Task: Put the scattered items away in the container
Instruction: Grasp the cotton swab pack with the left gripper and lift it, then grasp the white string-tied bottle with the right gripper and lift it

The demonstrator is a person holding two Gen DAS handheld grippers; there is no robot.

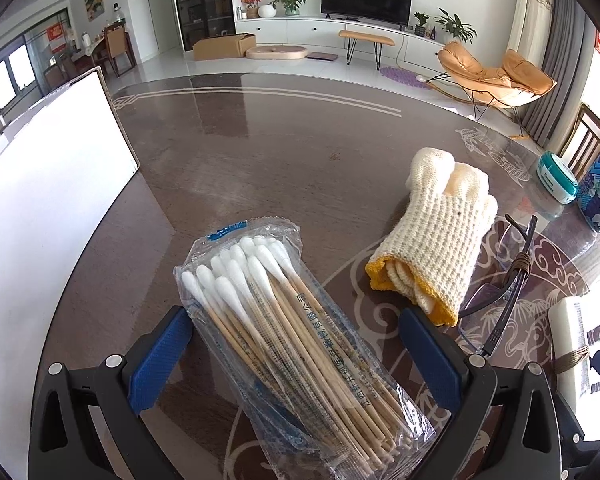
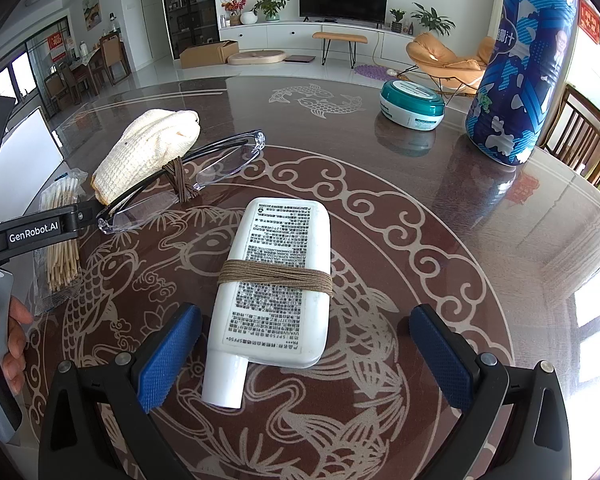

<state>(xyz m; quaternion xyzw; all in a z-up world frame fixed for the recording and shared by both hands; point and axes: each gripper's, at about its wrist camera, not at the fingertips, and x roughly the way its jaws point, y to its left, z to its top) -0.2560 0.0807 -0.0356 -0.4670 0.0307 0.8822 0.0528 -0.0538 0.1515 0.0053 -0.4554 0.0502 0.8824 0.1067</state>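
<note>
Two sets of blue-padded black tongs stand with their jaws wide apart, neither gripping anything. Between the jaws of the left tongs [image 1: 296, 350] lies a clear plastic packet of wooden-stemmed cotton swabs [image 1: 296, 344], flat on the dark brown patterned glass tabletop [image 1: 260, 152], its white tips pointing away and its stem end reaching back between the pads; whether a pad touches the packet cannot be told. Just beyond the right-hand pad rests a folded cream knitted glove with a yellow cuff [image 1: 432, 240], and beside it a pair of clear-lensed, dark-framed glasses bound with brown cord [image 1: 512, 280]. To the left stands the white-walled cardboard container [image 1: 48, 216], well apart from the packet.

Between the jaws of the right tongs [image 2: 306, 354] lies a flat white plastic tube with printed text, wrapped in brown cord [image 2: 276, 280], cap end towards the camera, touching neither pad. Farther out, to the right, sit a round teal-and-white jar [image 2: 412, 104] and a tall blue patterned bottle [image 2: 520, 64], upright and near each other.
</note>
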